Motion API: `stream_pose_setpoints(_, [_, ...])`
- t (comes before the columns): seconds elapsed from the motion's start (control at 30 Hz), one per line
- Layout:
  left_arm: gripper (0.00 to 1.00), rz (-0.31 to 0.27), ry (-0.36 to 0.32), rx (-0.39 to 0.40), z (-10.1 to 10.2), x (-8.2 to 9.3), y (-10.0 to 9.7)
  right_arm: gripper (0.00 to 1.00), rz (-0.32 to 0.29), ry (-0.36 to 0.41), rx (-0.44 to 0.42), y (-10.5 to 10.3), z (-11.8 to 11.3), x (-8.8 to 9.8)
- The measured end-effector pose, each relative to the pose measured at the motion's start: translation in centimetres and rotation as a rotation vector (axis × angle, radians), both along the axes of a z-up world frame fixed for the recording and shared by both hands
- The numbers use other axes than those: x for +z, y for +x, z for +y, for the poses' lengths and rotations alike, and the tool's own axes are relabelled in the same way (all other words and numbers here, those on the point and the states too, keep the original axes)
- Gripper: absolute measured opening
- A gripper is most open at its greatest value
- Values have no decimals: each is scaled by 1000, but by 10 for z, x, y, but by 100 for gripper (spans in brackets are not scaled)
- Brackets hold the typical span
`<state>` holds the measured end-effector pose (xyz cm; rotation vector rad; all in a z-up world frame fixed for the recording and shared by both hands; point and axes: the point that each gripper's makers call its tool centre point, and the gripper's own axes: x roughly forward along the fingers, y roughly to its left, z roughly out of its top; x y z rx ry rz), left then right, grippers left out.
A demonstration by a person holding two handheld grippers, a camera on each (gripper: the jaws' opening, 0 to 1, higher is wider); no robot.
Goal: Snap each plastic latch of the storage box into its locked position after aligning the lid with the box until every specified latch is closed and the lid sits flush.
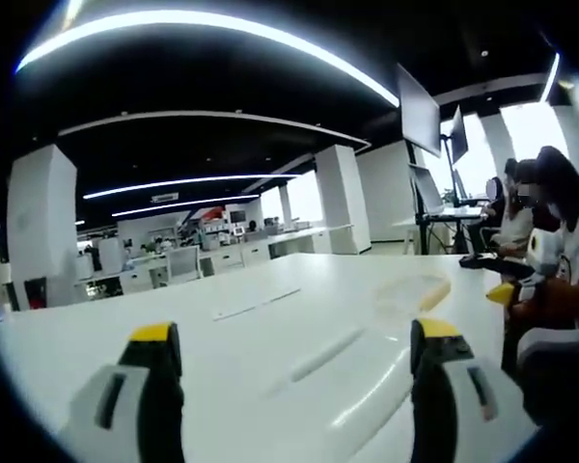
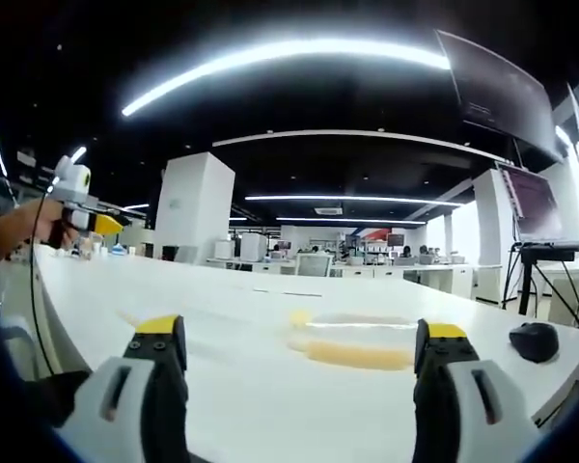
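A clear, low storage box [image 2: 352, 333] lies on the white table [image 2: 222, 386], hard to make out against the glare. A long yellow latch [image 2: 362, 356] runs along its near side and a small yellow one [image 2: 299, 316] sits at its left end. My right gripper [image 2: 302, 330] is open and held short of the box, touching nothing. In the left gripper view the box [image 1: 410, 289] shows faintly at the right with a yellow latch [image 1: 435, 295]. My left gripper [image 1: 294, 333] is open over bare table. The right gripper [image 1: 503, 293] enters from the right, and the left gripper [image 2: 77, 207] shows at the far left.
A black mouse [image 2: 534, 340] lies on the table right of the box. Monitors on stands [image 2: 536, 203] rise at the right. People [image 1: 545, 207] sit beyond the table's right end. A hand [image 2: 19, 227] holds the left gripper. Desks and pillars stand far behind.
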<state>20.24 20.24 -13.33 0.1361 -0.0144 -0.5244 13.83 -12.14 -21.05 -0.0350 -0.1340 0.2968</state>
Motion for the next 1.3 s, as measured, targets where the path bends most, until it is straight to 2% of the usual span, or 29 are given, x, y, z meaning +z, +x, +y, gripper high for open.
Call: stream_pose_setpoints(1.3, [99, 15, 41, -47, -20, -2, 8, 98, 10, -3, 15, 0, 7, -4])
